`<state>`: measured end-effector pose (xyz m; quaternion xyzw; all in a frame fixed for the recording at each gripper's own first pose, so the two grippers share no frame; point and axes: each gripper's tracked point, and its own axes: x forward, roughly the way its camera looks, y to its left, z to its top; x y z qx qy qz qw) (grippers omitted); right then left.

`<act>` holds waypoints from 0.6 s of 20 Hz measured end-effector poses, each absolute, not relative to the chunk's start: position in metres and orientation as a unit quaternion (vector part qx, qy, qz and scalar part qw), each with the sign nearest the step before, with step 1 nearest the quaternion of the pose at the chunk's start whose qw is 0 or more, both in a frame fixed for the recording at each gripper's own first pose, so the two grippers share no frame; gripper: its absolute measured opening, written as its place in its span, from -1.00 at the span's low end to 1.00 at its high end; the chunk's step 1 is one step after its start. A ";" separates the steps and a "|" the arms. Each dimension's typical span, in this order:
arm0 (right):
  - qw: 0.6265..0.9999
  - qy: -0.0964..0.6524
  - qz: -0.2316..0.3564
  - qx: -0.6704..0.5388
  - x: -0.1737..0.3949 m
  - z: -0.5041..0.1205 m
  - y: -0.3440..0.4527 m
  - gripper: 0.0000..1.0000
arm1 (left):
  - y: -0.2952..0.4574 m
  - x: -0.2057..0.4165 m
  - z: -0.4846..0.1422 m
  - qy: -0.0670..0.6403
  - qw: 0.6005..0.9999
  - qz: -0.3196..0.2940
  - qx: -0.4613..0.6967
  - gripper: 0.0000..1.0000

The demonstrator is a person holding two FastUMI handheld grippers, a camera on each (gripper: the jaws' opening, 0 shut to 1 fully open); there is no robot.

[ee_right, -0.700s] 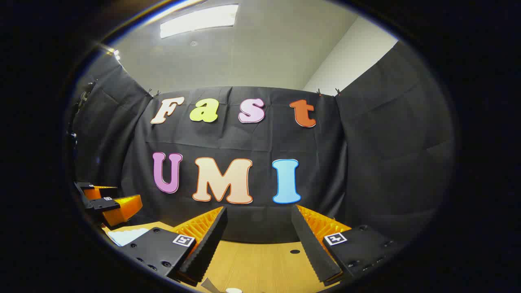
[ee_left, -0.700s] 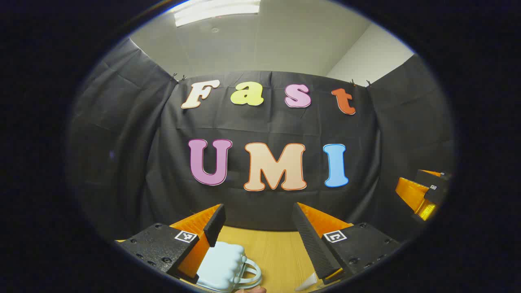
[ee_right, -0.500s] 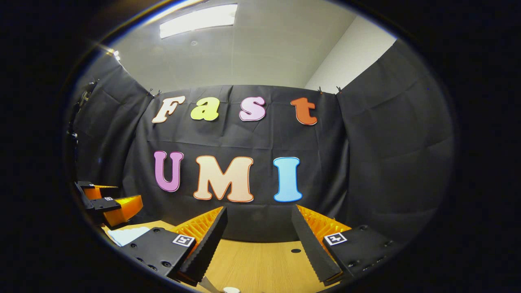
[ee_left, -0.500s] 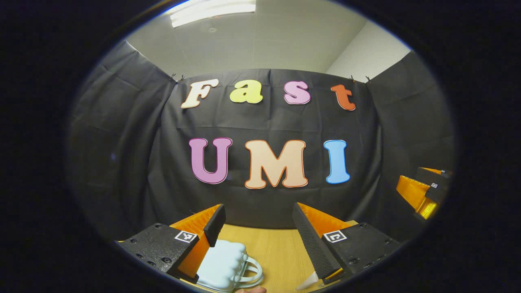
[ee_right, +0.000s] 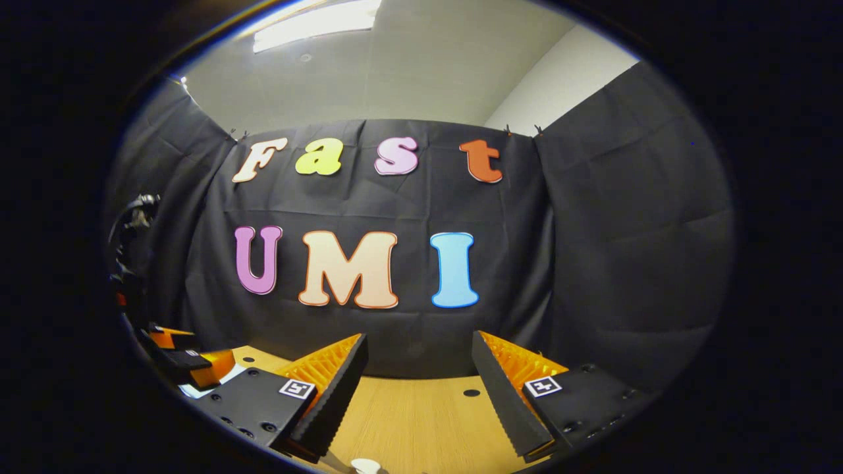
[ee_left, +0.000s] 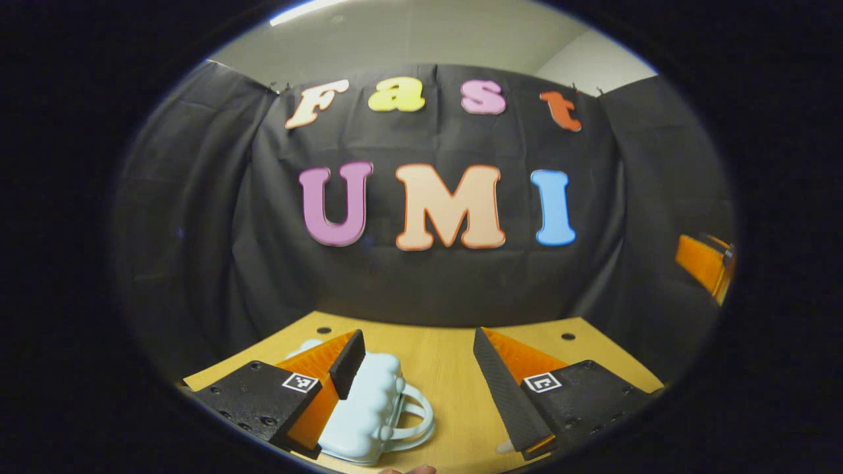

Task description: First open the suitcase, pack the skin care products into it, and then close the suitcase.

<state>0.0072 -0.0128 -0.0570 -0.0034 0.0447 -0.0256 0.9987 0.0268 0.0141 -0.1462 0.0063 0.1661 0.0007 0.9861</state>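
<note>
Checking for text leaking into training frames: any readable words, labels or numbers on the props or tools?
Suitcase: no text visible.
Left tool: square markers carry black-and-white coded patterns, no words or numbers.
Right tool: the same kind of markers, no readable text.

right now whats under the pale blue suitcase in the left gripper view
The suitcase lies closed on the wooden table, handle toward the gap of the open left gripper. Its own finger covers the case's left edge; the inside is hidden.
</note>
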 end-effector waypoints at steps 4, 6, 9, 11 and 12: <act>0.996 0.070 -0.051 -0.026 0.011 -0.071 -0.020 0.98 | 0.005 0.031 -0.218 0.271 0.962 -0.019 -0.003 0.95; 0.995 0.074 -0.062 -0.031 0.010 -0.074 -0.026 0.98 | -0.003 0.029 -0.245 0.307 0.951 -0.035 0.006 0.95; 0.993 0.085 -0.075 -0.041 0.010 -0.082 -0.033 0.98 | -0.011 0.030 -0.272 0.348 0.936 -0.049 0.014 0.95; 0.992 0.094 -0.078 -0.042 0.009 -0.088 -0.034 0.98 | -0.015 0.029 -0.290 0.372 0.927 -0.048 0.015 0.95; 0.991 0.097 -0.080 -0.043 0.008 -0.091 -0.035 0.98 | -0.013 0.030 -0.298 0.384 0.922 -0.045 0.018 0.95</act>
